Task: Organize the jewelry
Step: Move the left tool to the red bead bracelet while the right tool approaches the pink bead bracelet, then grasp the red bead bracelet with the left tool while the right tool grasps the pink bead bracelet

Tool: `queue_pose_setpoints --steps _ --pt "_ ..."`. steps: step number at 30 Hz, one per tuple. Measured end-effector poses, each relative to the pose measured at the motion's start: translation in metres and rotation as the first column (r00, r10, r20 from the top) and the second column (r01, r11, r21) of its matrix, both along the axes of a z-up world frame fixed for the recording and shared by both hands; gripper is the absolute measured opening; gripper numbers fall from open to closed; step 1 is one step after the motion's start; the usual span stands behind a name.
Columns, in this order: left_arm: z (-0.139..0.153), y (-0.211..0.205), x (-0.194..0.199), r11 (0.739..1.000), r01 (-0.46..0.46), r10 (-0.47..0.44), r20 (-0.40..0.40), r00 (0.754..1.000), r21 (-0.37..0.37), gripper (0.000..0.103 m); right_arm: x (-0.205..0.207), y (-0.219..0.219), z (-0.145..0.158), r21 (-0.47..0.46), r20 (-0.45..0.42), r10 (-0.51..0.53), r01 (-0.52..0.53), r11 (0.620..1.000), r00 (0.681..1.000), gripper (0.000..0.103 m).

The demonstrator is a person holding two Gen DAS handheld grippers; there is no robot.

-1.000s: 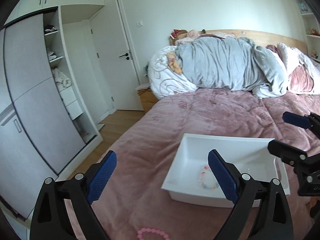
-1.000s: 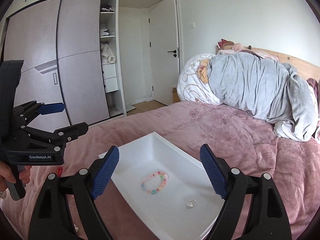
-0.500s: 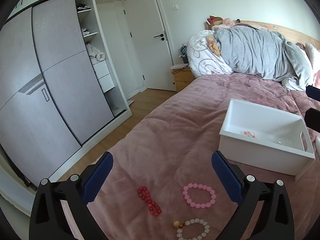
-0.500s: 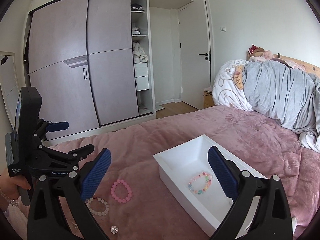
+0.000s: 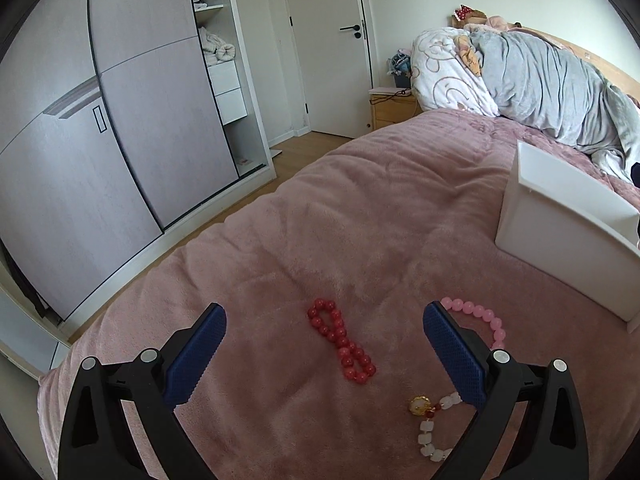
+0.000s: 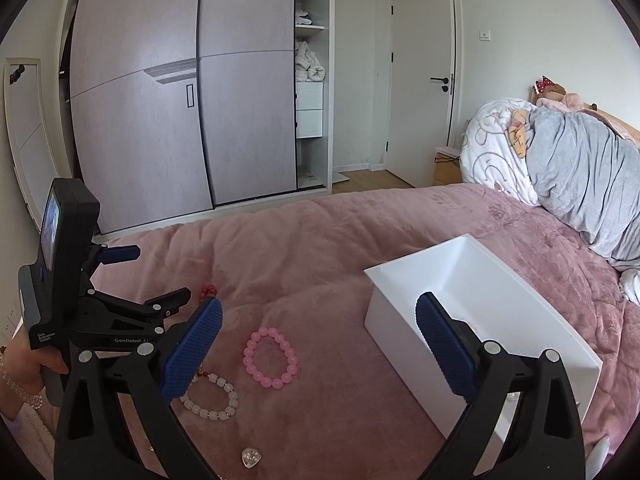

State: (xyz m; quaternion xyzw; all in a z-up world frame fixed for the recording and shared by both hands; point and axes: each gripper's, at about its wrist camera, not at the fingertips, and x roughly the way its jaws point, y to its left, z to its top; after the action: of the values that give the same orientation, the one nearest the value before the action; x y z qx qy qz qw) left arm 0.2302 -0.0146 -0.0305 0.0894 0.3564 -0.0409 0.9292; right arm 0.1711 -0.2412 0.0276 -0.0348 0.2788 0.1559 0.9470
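Observation:
A red bead bracelet (image 5: 340, 344), twisted into a figure eight, lies on the pink blanket, and my left gripper (image 5: 324, 320) stands open just above it, gripping nothing. To its right lie a pink bead bracelet (image 5: 480, 316) and a white bead bracelet (image 5: 432, 432) with a gold bead. My right gripper (image 6: 318, 308) is open and empty, hovering over the pink bracelet (image 6: 271, 356), with the white bracelet (image 6: 210, 396) by its left finger. The white tray (image 6: 400, 320) sits to the right on the bed. The left gripper (image 6: 156, 276) shows at the left, partly hiding the red bracelet (image 6: 208, 290).
A small clear heart-shaped stone (image 6: 251, 457) lies near the bottom edge. The tray's wall (image 5: 560, 248) rises at the right. The bed's edge (image 5: 200, 248) drops to a wooden floor beside a grey wardrobe (image 5: 140, 120). Piled bedding (image 6: 580, 168) fills the bed's head.
Both grippers swung left and down, away from the tray and toward the bracelets on the blanket. The tray's inside slid out of the left view. Both pairs of jaws opened a little wider.

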Motion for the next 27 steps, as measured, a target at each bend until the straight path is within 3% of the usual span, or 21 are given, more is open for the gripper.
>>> queue_pose_setpoints --steps 10,15,17,18,19,23,27 --pt "-0.041 0.015 0.022 0.997 0.013 -0.017 -0.053 0.998 -0.076 0.099 0.032 0.038 -0.061 -0.033 -0.102 0.038 -0.042 0.999 0.994 0.092" --pt "-0.055 0.007 0.027 0.996 0.053 -0.059 -0.087 0.994 -0.072 0.097 0.047 0.048 -0.092 -0.029 -0.159 0.038 -0.043 0.999 0.987 0.092" --pt "-0.062 0.002 0.029 0.996 0.067 -0.073 -0.114 0.991 -0.061 0.084 0.052 0.050 -0.103 -0.031 -0.179 0.032 -0.038 0.999 0.983 0.092" --pt "-0.066 0.001 0.031 0.995 0.073 -0.082 -0.133 0.988 -0.064 0.070 0.055 0.050 -0.108 -0.028 -0.188 0.029 -0.035 0.999 0.982 0.091" --pt "-0.070 0.000 0.033 0.995 0.079 -0.088 -0.150 0.985 -0.067 0.061 0.057 0.050 -0.113 -0.024 -0.198 0.026 -0.032 0.999 0.980 0.091" --pt "-0.080 -0.004 0.033 0.995 0.086 -0.094 -0.162 0.982 -0.053 0.057 0.064 0.054 -0.131 -0.043 -0.231 0.009 -0.020 0.999 0.973 0.088" --pt "-0.083 -0.003 0.034 0.992 0.092 -0.106 -0.176 0.979 -0.086 0.037 0.065 0.060 -0.142 -0.055 -0.263 0.026 -0.042 0.998 0.964 0.081"
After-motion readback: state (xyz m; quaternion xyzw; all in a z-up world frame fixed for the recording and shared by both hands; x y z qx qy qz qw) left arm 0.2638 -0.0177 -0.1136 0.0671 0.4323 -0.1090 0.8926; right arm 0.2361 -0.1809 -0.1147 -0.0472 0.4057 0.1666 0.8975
